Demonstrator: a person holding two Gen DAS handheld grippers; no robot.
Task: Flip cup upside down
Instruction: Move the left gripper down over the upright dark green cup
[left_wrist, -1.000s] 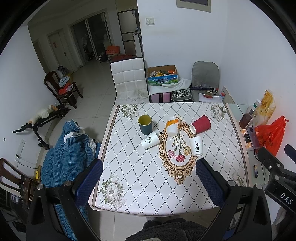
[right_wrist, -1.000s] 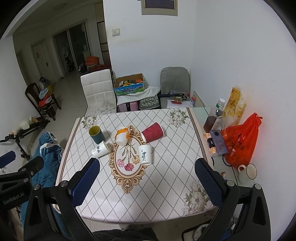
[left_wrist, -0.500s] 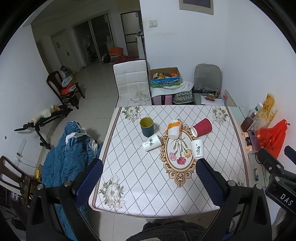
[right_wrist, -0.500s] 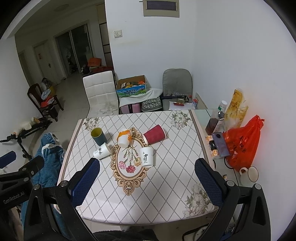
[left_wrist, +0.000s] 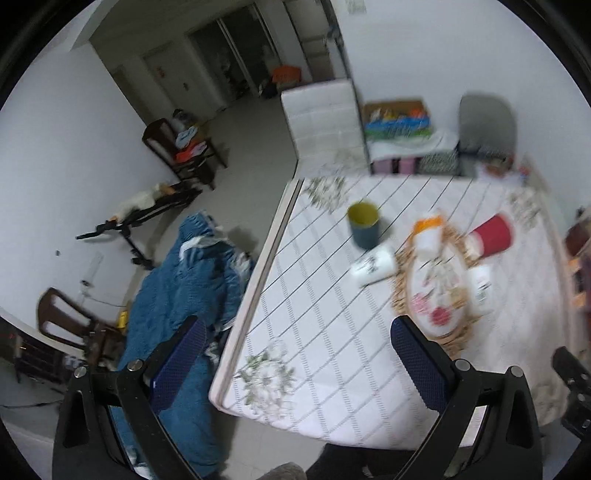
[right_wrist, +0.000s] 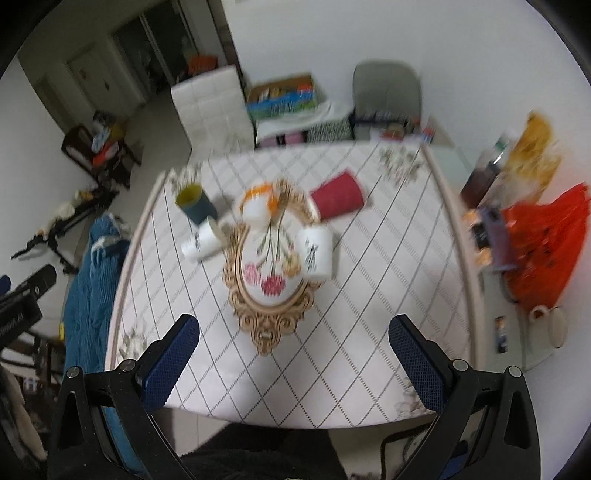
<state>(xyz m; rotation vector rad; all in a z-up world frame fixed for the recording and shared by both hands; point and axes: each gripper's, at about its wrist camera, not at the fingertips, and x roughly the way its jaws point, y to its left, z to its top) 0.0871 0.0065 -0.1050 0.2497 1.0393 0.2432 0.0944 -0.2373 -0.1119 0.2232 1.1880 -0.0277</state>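
Risk: cups sit crowded mid-table (right_wrist: 369, 295). Upright dark cup (right_wrist: 195, 205) touches the tipped white cup (right_wrist: 201, 242); reach carelessly and you knock it rolling. Left gripper (left_wrist: 295, 354) and right gripper (right_wrist: 293, 343) both spread wide, empty, well short. Frames blurred; slow down.

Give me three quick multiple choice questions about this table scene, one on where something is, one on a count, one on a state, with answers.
1. Where does the dark blue cup stand?
A. left side of the table
B. on the oval mat
C. beside the orange bag

2. How many cups are on the table?
A. three
B. five
C. seven

3. How does the red cup sit?
A. upright
B. upside down
C. on its side

Answers: 1 A, it stands left of the oval mat. 2 B, blue, red, one orange-and-white, two white. 3 C, its wall rests on the cloth, mouth facing left.
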